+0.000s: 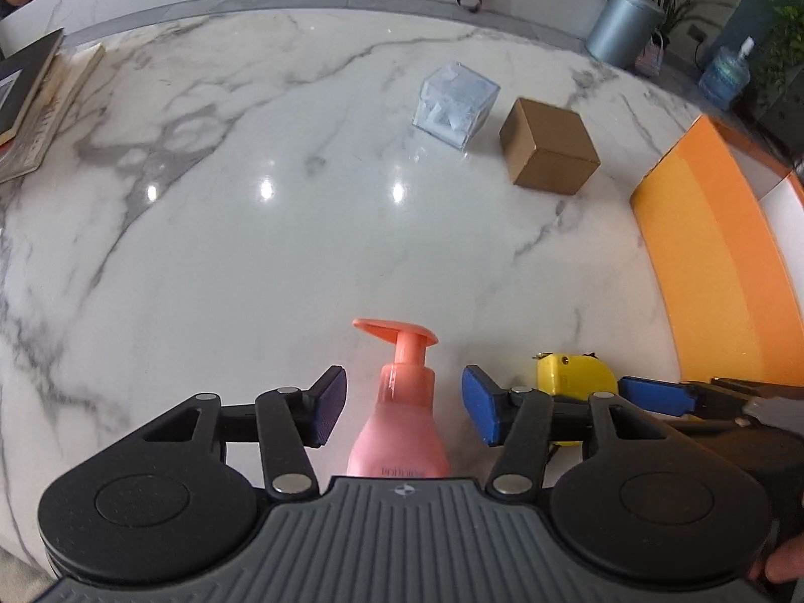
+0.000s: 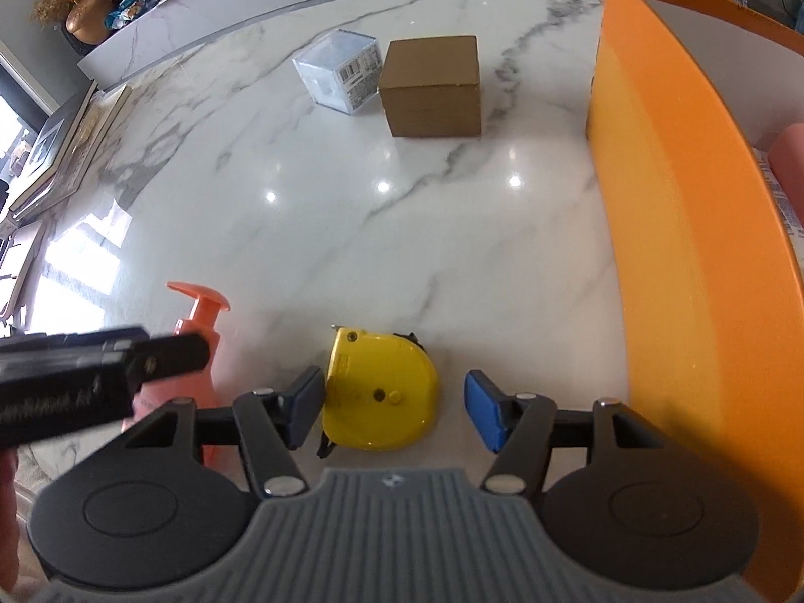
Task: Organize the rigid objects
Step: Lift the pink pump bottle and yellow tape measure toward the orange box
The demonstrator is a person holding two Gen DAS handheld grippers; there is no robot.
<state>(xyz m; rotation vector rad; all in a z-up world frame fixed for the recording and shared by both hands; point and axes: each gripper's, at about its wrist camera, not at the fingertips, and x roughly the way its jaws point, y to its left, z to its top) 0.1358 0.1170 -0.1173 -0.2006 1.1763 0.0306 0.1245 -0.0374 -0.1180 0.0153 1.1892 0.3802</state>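
A pink pump bottle (image 1: pixel 399 432) stands upright on the marble table (image 1: pixel 251 261). My left gripper (image 1: pixel 406 404) is open around its neck, with a gap at each blue pad. Just to its right lies a yellow tape measure (image 2: pixel 377 392), flat on the marble. My right gripper (image 2: pixel 396 409) is open around it: the left pad is at its edge, the right pad stands clear. The bottle (image 2: pixel 201 331) also shows in the right wrist view, partly behind the blurred left gripper body. An orange box (image 2: pixel 668 251) stands open at the right.
A brown cardboard box (image 1: pixel 550 145) and a clear plastic cube (image 1: pixel 455 103) sit side by side farther back. Books (image 1: pixel 30 100) are stacked at the left edge. Something pink (image 2: pixel 789 156) lies inside the orange box. A grey bin (image 1: pixel 623 25) stands beyond the table.
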